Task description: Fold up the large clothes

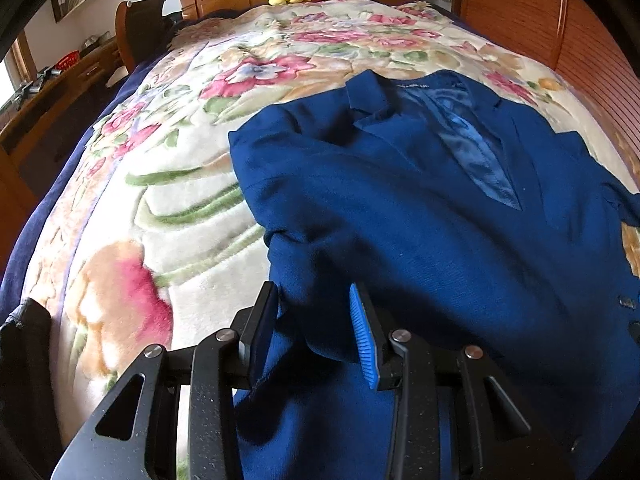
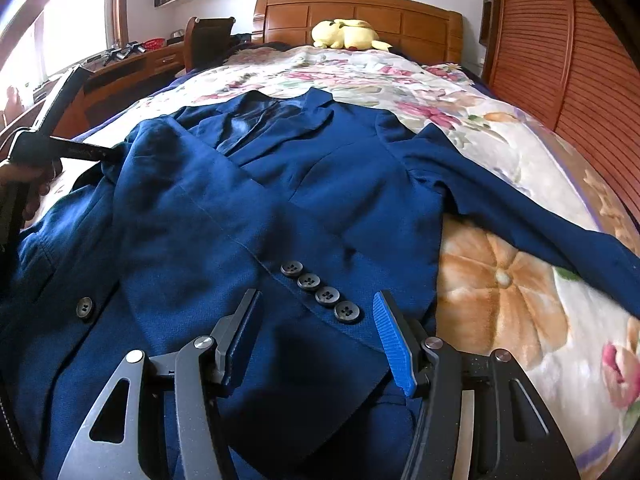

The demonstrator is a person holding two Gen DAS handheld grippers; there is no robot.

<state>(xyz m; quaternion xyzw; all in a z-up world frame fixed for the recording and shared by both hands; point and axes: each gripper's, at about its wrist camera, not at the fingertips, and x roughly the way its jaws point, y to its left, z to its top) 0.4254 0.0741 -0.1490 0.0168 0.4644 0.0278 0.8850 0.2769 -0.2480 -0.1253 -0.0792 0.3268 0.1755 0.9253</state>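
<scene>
A blue jacket lies face up on the floral bedspread. One sleeve is folded across its front, and the cuff with several dark buttons sits between the fingers of my right gripper. That gripper is open, its blue pad bare. The other sleeve stretches out to the right. My left gripper is open at the jacket's left edge near the shoulder. A bunched fold lies between its fingers, and its blue pad shows uncovered.
A yellow plush toy rests by the wooden headboard. Slatted wooden doors run along the bed's right side. A desk and a chair stand to the left. A dark item lies at the bed's near left edge.
</scene>
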